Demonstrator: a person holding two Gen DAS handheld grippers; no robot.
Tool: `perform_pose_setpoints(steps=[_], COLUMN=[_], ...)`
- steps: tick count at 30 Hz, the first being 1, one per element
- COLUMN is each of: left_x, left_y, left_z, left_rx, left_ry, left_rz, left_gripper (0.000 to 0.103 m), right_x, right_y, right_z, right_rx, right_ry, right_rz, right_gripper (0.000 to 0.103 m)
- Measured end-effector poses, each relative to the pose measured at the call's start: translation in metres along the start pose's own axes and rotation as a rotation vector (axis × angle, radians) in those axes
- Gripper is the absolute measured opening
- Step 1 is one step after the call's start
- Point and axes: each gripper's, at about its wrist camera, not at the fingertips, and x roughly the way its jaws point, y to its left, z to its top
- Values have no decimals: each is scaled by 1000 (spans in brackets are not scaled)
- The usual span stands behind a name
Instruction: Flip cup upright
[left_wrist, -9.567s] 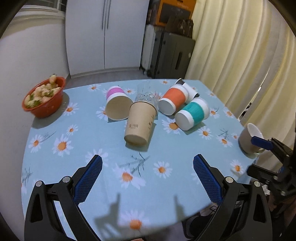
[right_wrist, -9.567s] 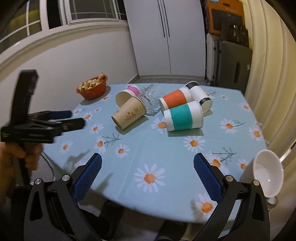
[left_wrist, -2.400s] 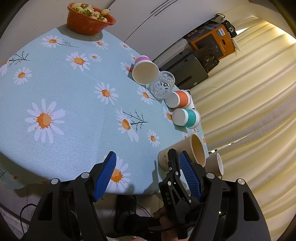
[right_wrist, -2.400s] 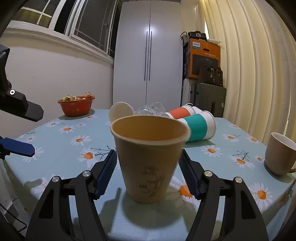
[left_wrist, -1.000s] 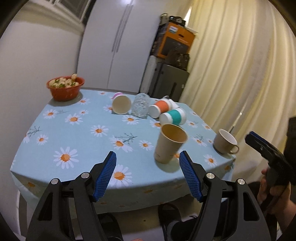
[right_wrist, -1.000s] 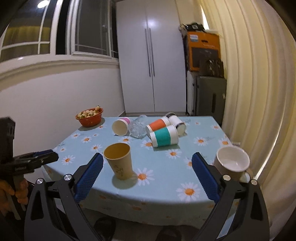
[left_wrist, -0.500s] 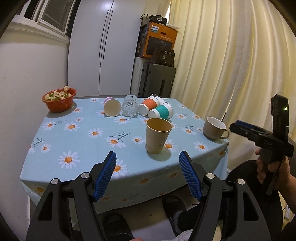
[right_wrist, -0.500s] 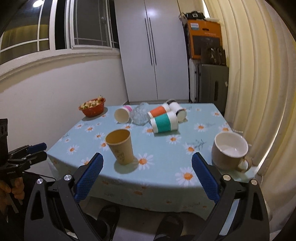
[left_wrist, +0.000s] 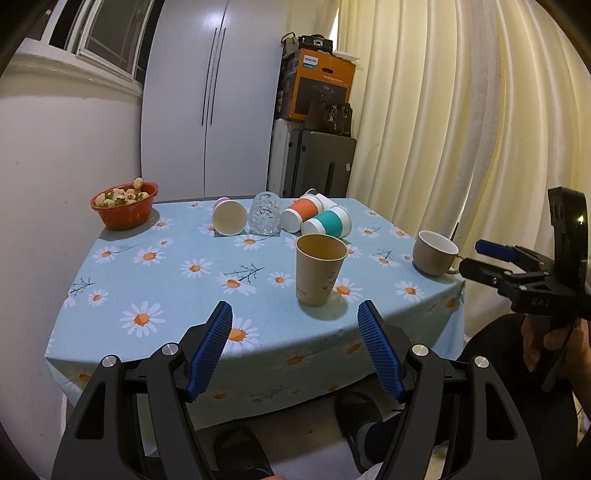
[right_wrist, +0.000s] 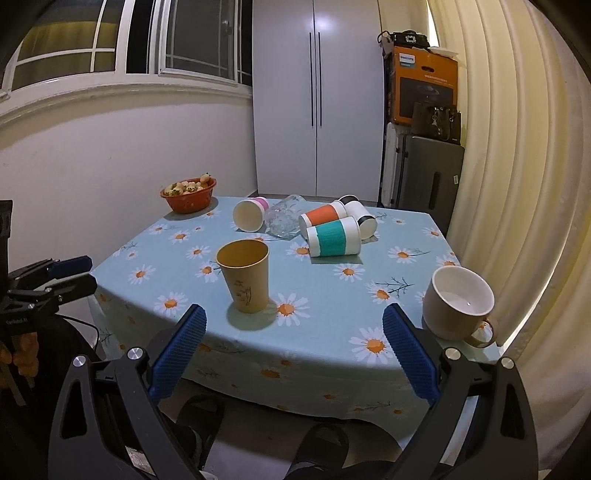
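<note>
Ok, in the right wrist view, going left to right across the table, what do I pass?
Red bowl → pink-banded cup on its side → clear glass on its side → teal-banded cup on its side → beige mug upright at the right edge.

Beyond our fingers we saw a white double-door cabinet (right_wrist: 317, 99) against the far wall, a dark-paned window (right_wrist: 122, 40) up to its left, cream curtains (right_wrist: 517, 147) at right, and an orange box (right_wrist: 421, 85) stacked between them.
</note>
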Motion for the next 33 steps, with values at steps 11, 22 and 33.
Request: perform_pose_setpoints(steps=[11, 22, 33], left_x=[4, 5, 6], left_y=[-3, -3, -3], left_z=[-1, -1, -2], left_rx=[15, 14, 18], left_ry=[14, 18, 25], left_rz=[-8, -8, -11], left_gripper=[69, 69, 69], right_x=[2, 2, 2], right_y=[1, 5, 4], right_z=[0, -3, -1], right_rx=[-4, -20, -9], right_ry=[5, 9, 9], right_rz=[2, 12, 14], right_gripper=[95, 95, 95])
